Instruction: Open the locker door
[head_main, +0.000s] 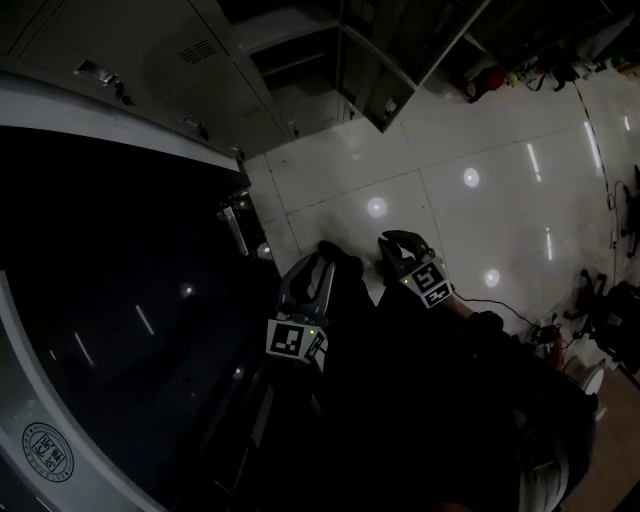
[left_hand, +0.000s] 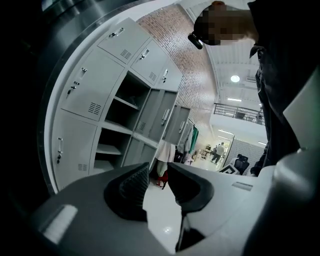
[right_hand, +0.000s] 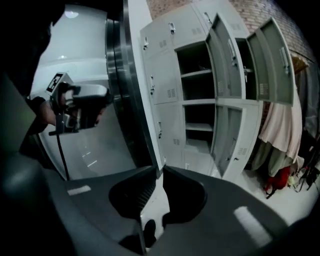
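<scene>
A bank of grey lockers (right_hand: 167, 90) stands ahead of both grippers, well out of reach. Its left column has closed doors with small handles (right_hand: 151, 86). Several doors to the right (right_hand: 225, 55) hang open on empty shelves. My right gripper (right_hand: 160, 172) points at the bank's lower left corner; its jaws stand close together with a thin gap and nothing in it. My left gripper (left_hand: 159, 175) is open and empty, aimed at the same lockers (left_hand: 90, 95). In the dim head view both grippers (head_main: 312, 268) (head_main: 400, 243) hover over the tiled floor.
A large curved glossy panel (head_main: 120, 330) with a dark rim (right_hand: 120, 90) rises close on my left, between me and the lockers. Cloths hang beside the open doors (right_hand: 282, 130), and red items lie on the floor (right_hand: 277, 180). People stand far down the hall (left_hand: 217, 150).
</scene>
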